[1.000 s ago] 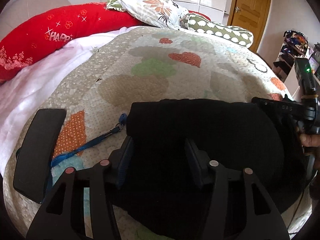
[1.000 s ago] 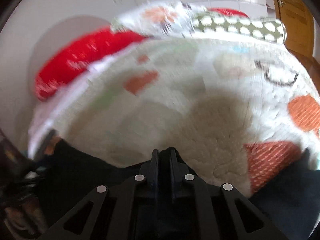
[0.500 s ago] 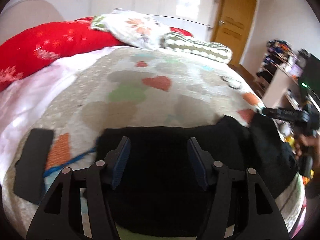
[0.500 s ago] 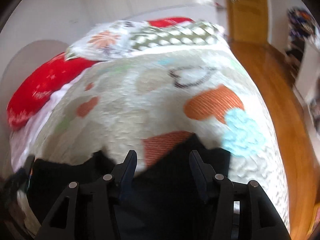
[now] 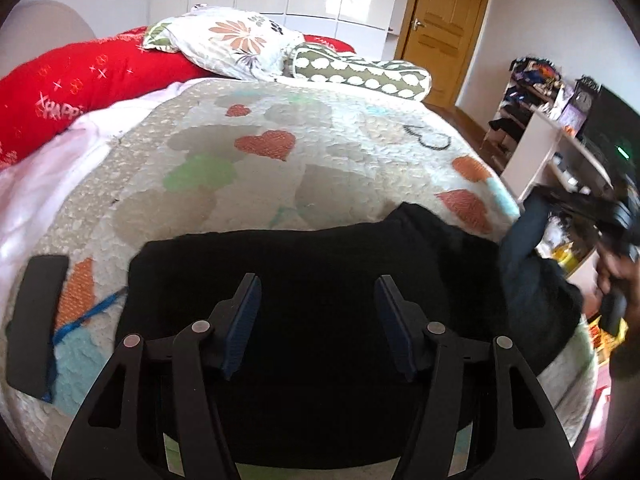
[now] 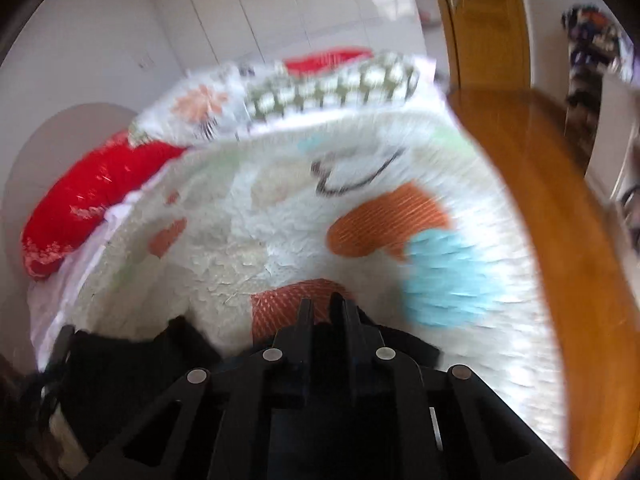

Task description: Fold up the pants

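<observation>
- Pants (image 5: 320, 280): black, lying in a broad band across the near part of the bed (image 5: 280, 168), directly under and ahead of the left tongs, running off toward the right tongs at the bed's edge.
- Left tongs (image 5: 318, 320): released, jaws standing well apart above the dark cloth, nothing pressed between the pads.
- Right tongs (image 6: 322, 314): jaws have just been closing and now stand nearly together. In the left view a fold of the pants rises to their tip, so they appear clenched on that end of the cloth. The right view is blurred and shows little of the pinch itself.
- Flat black object (image 5: 36, 320) with a blue cord (image 5: 86, 316): on the quilt, left of the left tongs, the cord running up to the pants' left edge.
- Pillows (image 5: 240, 40): far beyond both tongs, well apart from the work.
- Risk, slip: the right pinch looks shallow; a quick pull could let the cloth drop off the bed's edge.
- Risk, dragging: with the left tongs open, nothing anchors the near end, so the whole garment may slide rather than fold.
- Risk, snag: the blue cord may be caught up in the fold.
</observation>
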A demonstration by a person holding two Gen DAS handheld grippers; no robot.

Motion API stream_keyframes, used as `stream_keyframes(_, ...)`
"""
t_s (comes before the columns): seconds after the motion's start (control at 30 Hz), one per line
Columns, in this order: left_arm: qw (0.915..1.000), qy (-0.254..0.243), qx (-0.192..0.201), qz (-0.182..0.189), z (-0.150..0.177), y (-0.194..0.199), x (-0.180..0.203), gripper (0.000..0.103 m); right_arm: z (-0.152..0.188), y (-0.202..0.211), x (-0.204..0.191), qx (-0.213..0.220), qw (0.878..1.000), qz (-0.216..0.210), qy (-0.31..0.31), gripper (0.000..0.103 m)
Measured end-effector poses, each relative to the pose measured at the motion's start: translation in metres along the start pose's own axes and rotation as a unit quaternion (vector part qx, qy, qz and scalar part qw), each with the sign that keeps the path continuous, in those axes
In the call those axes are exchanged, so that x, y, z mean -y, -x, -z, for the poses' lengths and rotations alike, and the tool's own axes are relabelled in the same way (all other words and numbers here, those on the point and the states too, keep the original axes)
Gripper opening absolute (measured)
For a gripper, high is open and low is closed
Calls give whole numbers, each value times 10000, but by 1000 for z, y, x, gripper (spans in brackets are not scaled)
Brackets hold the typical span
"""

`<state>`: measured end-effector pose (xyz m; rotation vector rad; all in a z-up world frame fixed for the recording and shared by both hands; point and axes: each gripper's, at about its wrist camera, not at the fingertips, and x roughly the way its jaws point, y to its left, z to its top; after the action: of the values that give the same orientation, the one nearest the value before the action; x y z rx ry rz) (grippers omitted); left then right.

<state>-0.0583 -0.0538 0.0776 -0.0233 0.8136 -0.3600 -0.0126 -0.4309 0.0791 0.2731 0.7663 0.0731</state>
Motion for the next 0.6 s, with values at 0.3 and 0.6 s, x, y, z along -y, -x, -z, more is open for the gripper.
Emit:
stream_keyframes(0.3, 9992, -136, -277, 238, 13, -11, 25, 59, 101, 111, 50, -164, 9989, 387, -194, 13)
stream_keyframes(0.6, 9986, -330, -259, 312, 16, -7, 41, 59, 122, 124, 88, -95, 9955, 278, -902, 37)
